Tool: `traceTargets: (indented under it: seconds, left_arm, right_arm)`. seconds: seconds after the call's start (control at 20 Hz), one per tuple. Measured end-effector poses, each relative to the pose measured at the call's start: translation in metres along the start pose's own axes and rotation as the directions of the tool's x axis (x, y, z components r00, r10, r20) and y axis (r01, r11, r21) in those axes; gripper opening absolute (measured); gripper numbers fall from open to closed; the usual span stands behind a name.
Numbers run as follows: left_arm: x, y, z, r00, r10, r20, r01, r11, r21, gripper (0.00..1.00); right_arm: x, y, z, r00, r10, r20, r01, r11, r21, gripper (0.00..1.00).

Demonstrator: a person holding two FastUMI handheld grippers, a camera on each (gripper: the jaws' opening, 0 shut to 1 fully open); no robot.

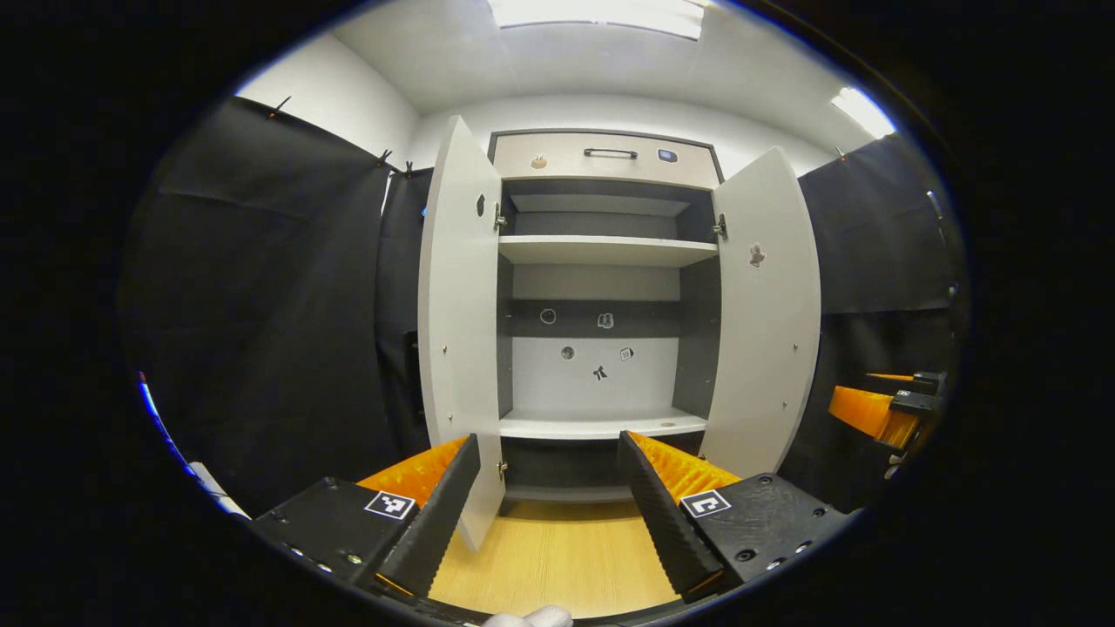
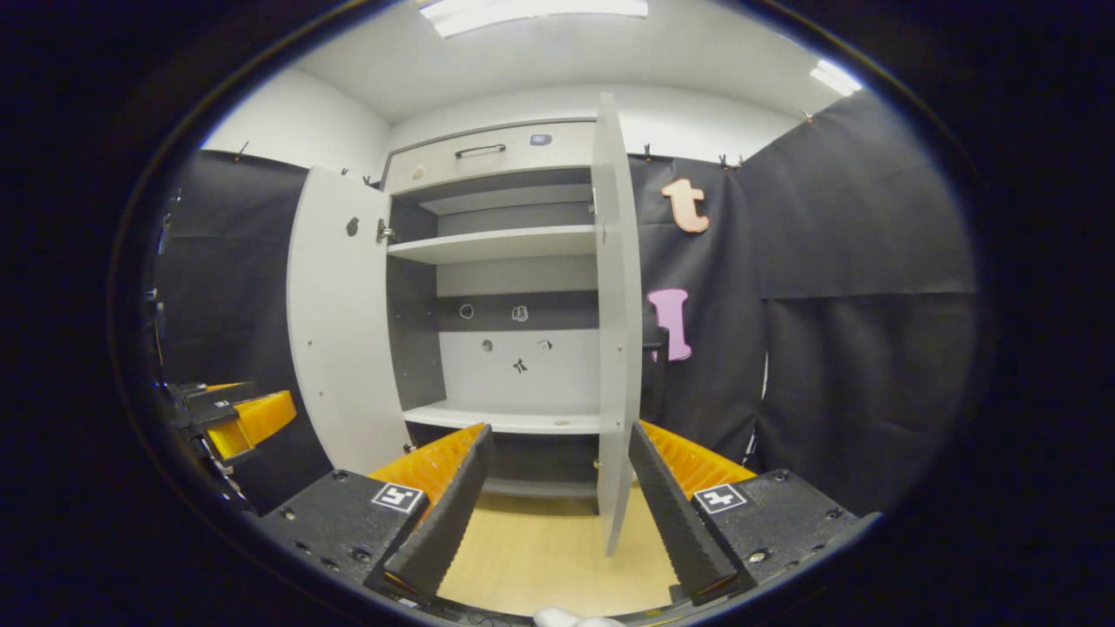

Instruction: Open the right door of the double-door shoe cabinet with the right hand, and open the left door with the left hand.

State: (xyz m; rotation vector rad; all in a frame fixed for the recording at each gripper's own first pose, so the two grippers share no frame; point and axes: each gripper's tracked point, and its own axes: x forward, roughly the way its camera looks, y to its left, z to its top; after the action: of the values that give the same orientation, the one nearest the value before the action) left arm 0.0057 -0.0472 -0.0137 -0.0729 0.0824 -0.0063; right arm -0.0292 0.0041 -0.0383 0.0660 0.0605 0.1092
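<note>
At twelve o'clock the white double-door shoe cabinet (image 1: pixel 601 261) stood with both doors open; my left tool (image 1: pixel 549 514) and right tool (image 2: pixel 557 505) gaped, holding nothing.

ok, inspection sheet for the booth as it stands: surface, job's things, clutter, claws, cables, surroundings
Surface: light wood floor, bare in front of the cabinet.
Job's things: shoe cabinet; left door and right door both swung open; shelves bare.
Clutter: nothing seen.
Claws: left claw open, holding nothing; right claw open, right door's edge between its fingers, untouched.
Cables: nothing seen.
Surroundings: black cloth wall, white ceiling, lights on.
</note>
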Motion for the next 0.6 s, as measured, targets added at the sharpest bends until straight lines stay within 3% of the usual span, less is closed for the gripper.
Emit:
traceTargets:
  seconds: [0.6]
  left_arm:
    - [0.0064,0.0078,0.0008,1.0,-0.005,-0.009,0.005,1.0,0.016,0.95]
  right_arm:
    - [0.0074,0.0089,0.0007,1.0,-0.005,0.0,0.005,1.0,-0.002,0.98]
